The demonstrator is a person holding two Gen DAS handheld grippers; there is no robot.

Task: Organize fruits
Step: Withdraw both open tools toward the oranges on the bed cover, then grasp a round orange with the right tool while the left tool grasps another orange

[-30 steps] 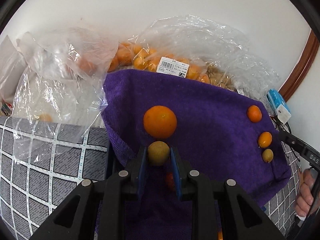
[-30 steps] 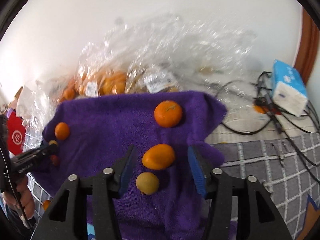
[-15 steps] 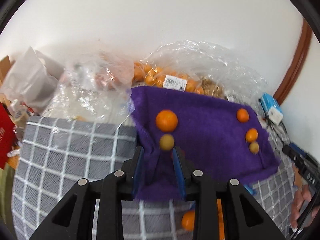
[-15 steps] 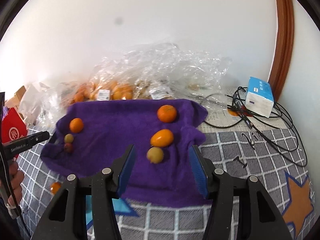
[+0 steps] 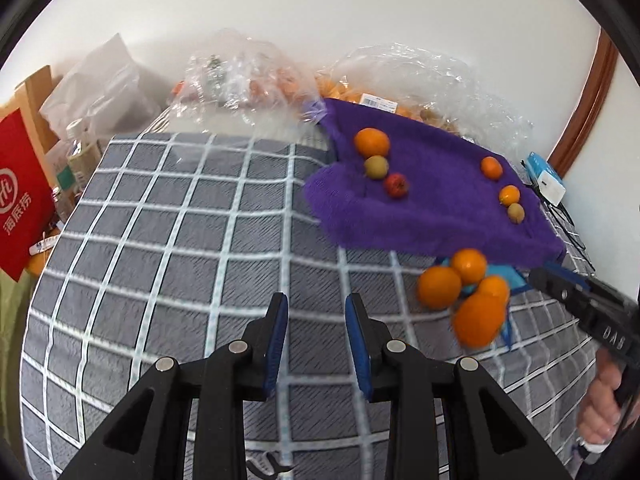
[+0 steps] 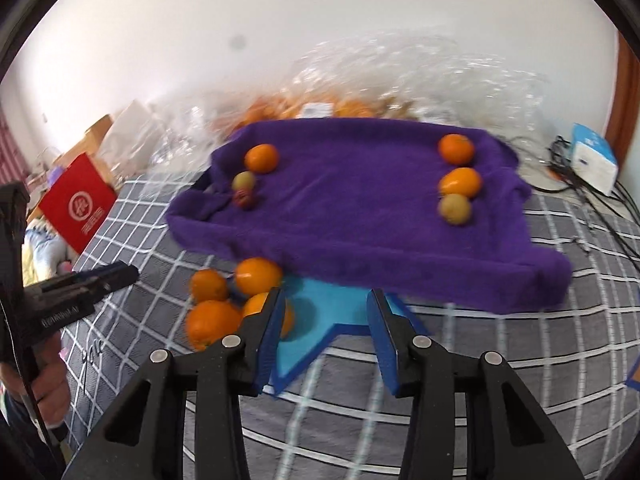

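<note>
A purple towel (image 5: 440,200) (image 6: 360,208) lies on the grey checked cloth. On its left side sit an orange (image 5: 371,142) (image 6: 261,158), a yellow-green fruit (image 5: 376,167) (image 6: 243,180) and a small red fruit (image 5: 396,185) (image 6: 244,199). On its right side sit an orange (image 6: 456,149), an oval orange fruit (image 6: 460,182) and a yellow-green fruit (image 6: 455,208). Several loose oranges (image 5: 464,292) (image 6: 224,300) lie in front of the towel. My left gripper (image 5: 316,312) is open and empty over the cloth. My right gripper (image 6: 326,316) is open and empty just right of the loose oranges.
Clear plastic bags of fruit (image 5: 400,80) lie behind the towel against the wall. A red bag (image 5: 20,200), bottles and boxes stand at the left edge. A blue-white box (image 6: 592,160) and black cables (image 6: 600,208) lie at the right. A blue star shape (image 6: 320,320) shows under the towel's front.
My left gripper let go of the yellow-green fruit beside the orange, then pulled back and opened. My right gripper also pulled back from the towel, open throughout. The loose oranges came into view.
</note>
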